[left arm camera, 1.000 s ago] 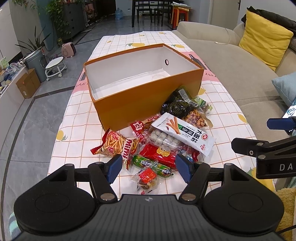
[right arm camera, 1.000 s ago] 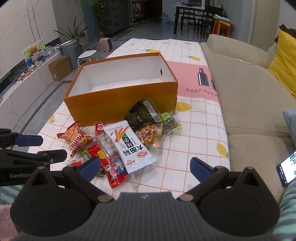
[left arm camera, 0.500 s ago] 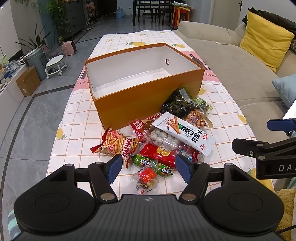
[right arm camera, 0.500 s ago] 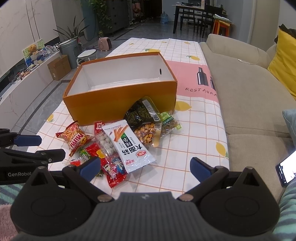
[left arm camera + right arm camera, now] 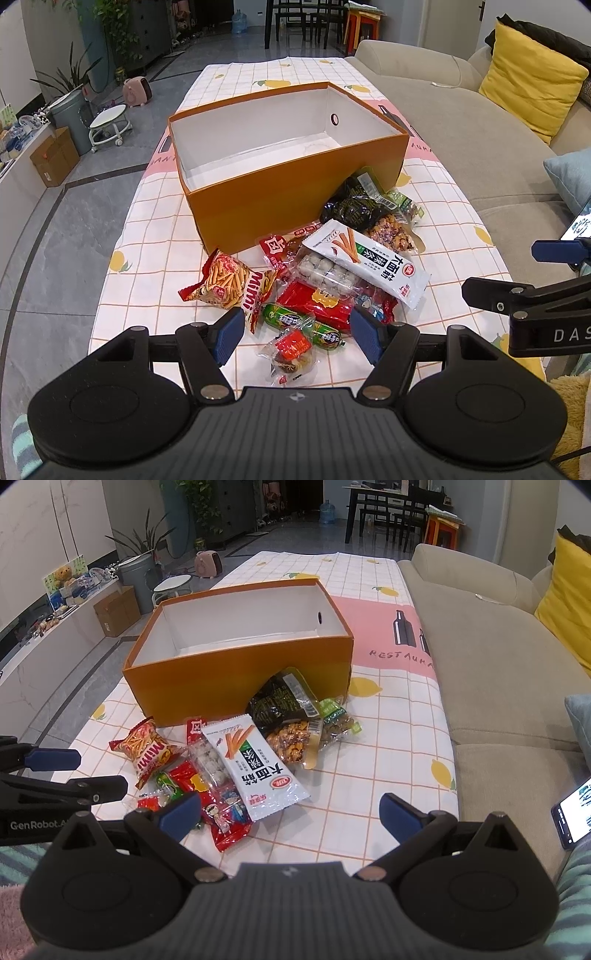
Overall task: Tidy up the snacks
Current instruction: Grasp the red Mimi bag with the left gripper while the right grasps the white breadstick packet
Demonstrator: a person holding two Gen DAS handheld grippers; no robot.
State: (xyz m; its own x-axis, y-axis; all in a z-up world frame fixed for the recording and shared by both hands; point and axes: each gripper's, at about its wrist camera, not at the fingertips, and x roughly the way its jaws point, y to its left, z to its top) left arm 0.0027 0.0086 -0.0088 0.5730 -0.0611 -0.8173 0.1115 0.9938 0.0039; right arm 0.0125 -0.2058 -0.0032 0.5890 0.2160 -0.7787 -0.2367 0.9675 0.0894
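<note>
An empty orange box [image 5: 295,192] with a white inside stands on the table; it also shows in the right wrist view [image 5: 236,679]. A heap of snack packets lies in front of it: a Mimi stick bag [image 5: 229,282], a white packet [image 5: 365,262], a red packet [image 5: 321,302], green sausages [image 5: 295,319], a black bag [image 5: 351,210] and a small red candy [image 5: 291,349]. My left gripper [image 5: 297,334] is open, above the small candy. My right gripper [image 5: 290,812] is open, near the white packet [image 5: 255,768].
The table wears a checked cloth with lemons [image 5: 147,236]. A beige sofa [image 5: 498,686] runs along the right side with a yellow cushion [image 5: 532,92]. A phone [image 5: 572,812] lies on the sofa. Floor, stool and plants are to the left.
Both grippers have drifted slightly; the view shifts a little. No snack has moved and both grippers stay open.
</note>
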